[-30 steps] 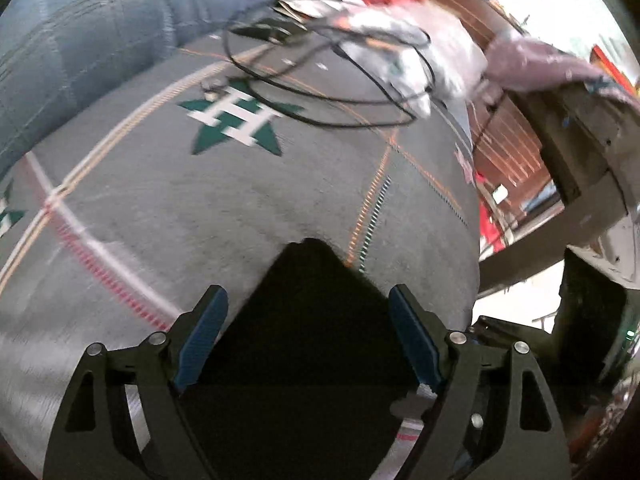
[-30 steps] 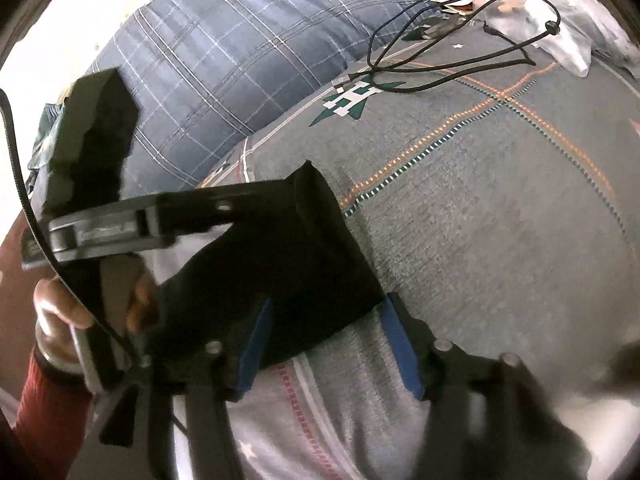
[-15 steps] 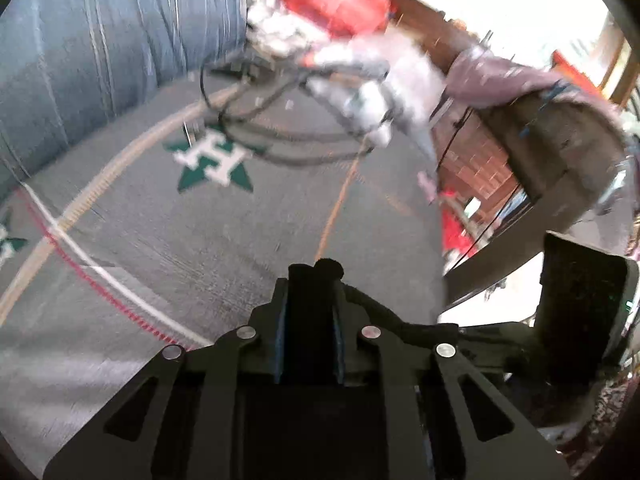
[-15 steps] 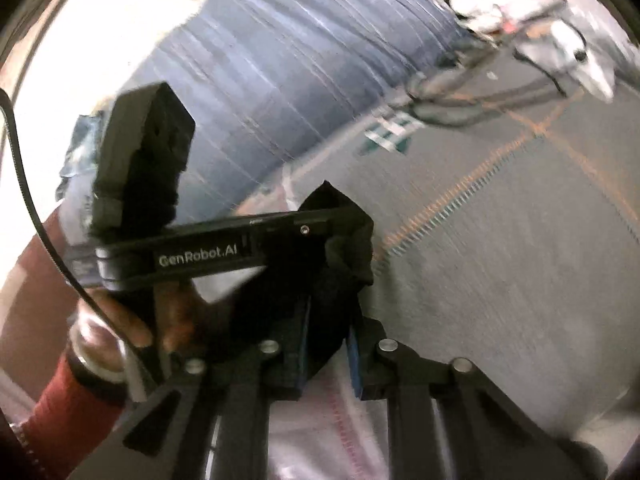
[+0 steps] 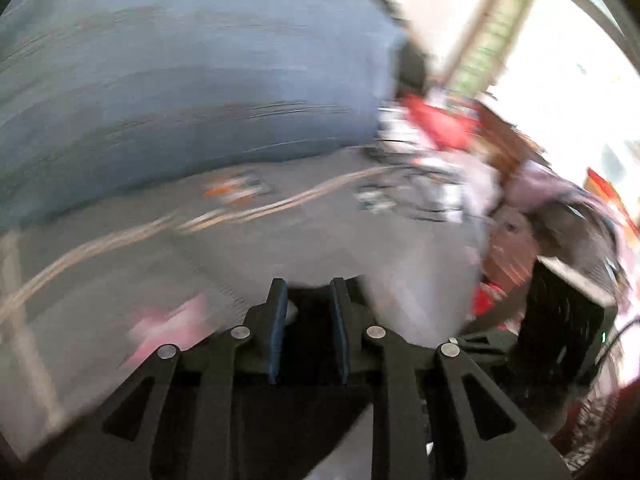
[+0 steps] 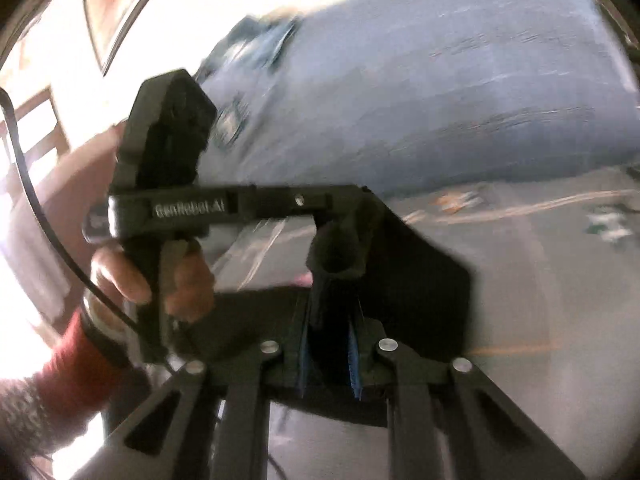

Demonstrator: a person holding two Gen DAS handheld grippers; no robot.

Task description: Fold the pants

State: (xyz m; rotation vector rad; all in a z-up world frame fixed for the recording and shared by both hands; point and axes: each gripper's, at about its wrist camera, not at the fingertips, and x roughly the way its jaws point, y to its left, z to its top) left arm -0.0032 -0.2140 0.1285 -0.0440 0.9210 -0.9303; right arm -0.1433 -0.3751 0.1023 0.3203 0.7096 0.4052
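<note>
The black pants (image 6: 420,276) hang lifted above the grey bedsheet (image 6: 540,280). My right gripper (image 6: 330,344) is shut on an edge of the pants, black cloth bunched between its blue pads. My left gripper (image 5: 308,304) is shut on another part of the pants (image 5: 308,344), with dark cloth filling the gap between its fingers. The left gripper also shows in the right wrist view (image 6: 340,240), clamped on the cloth just above and left of my right gripper, held by a hand in a red sleeve. Both views are motion-blurred.
A blue plaid pillow (image 5: 180,100) lies along the back of the bed. A heap of clothes, red cloth and black cables (image 5: 432,168) sits at the far right. The bed's right edge drops off beside brown wooden furniture (image 5: 516,248).
Both grippers closed on the black pants, then lifted them off the sheet. The views have tilted up toward the pillow, and the two grippers stay close together.
</note>
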